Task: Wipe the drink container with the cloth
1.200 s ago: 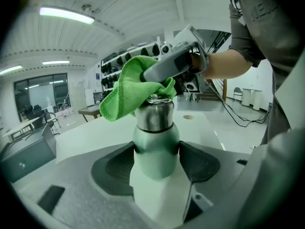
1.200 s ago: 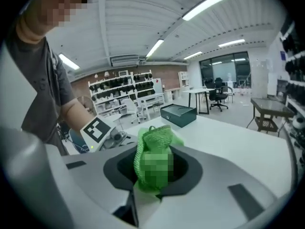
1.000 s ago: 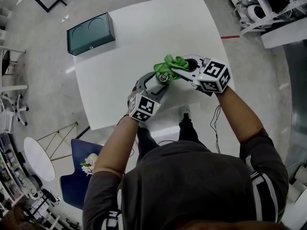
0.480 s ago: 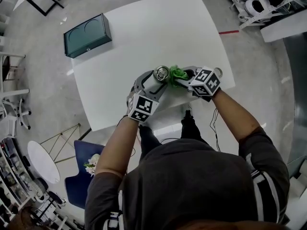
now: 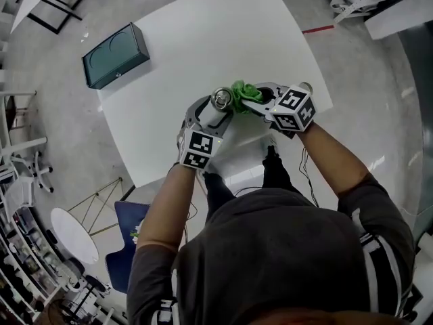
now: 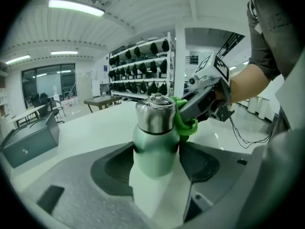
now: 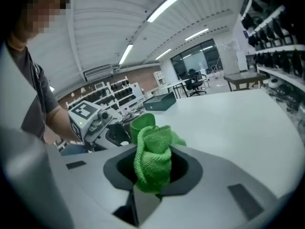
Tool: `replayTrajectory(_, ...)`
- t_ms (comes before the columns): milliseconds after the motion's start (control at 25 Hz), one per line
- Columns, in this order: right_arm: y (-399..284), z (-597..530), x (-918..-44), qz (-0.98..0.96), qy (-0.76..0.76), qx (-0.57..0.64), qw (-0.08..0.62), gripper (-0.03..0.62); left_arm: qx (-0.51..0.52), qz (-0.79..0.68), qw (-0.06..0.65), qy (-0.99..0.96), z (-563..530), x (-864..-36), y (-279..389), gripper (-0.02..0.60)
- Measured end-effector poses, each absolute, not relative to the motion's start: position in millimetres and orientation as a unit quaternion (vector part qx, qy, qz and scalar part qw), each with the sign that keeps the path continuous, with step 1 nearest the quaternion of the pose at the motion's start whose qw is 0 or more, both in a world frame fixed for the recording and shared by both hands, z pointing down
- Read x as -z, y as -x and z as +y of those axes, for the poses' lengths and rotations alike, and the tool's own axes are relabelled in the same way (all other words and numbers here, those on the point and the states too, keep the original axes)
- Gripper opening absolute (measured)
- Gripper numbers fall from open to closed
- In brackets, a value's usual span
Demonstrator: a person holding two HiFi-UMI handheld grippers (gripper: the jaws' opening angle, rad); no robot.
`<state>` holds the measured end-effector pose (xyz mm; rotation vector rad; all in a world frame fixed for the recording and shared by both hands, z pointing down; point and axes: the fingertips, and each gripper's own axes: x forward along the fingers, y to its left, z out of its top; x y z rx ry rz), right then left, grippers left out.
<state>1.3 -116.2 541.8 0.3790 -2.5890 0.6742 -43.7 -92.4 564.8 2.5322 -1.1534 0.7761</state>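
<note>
A pale green metal bottle (image 6: 155,144) with a steel cap (image 5: 222,99) is clamped upright between the jaws of my left gripper (image 6: 156,163), held above the white table (image 5: 203,39). My right gripper (image 7: 151,175) is shut on a bunched green cloth (image 7: 152,159). In the head view the green cloth (image 5: 245,92) presses against the bottle's right side near the cap. The left gripper view shows the cloth (image 6: 185,123) touching the bottle's neck, with the right gripper (image 6: 207,101) behind it.
A dark green box (image 5: 115,55) sits at the table's far left corner. Chairs and a round table (image 5: 74,235) stand on the floor to the left. Shelving racks (image 6: 143,70) line the room's far side. A cable (image 5: 304,164) hangs by the table's near edge.
The cloth was over the bottle's top a second ago; it has since slid off to the bottle's right side, baring the steel cap. Both grippers keep their holds.
</note>
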Motion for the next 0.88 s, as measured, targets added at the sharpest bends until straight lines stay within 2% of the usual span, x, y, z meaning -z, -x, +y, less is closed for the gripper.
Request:
replayTrajectory(240,-7,-125,-576,-0.92,-0.172,-0.239,0.257,0.078,-0.28,-0.363,0.145,-0.877,-90,-560,42,0.293)
replayTrajectory(520,-1,-139,-582,-0.919,-0.189,-0.218,0.269,0.078,-0.305,-0.33,0.156,-0.88,-81,-561,46,0.295)
replayTrajectory(880,-12,-115,-522,-0.941,-0.15,-0.221,0.206,0.08,-0.323,-0.257,0.049,-0.909,-87,-553,49,0.306)
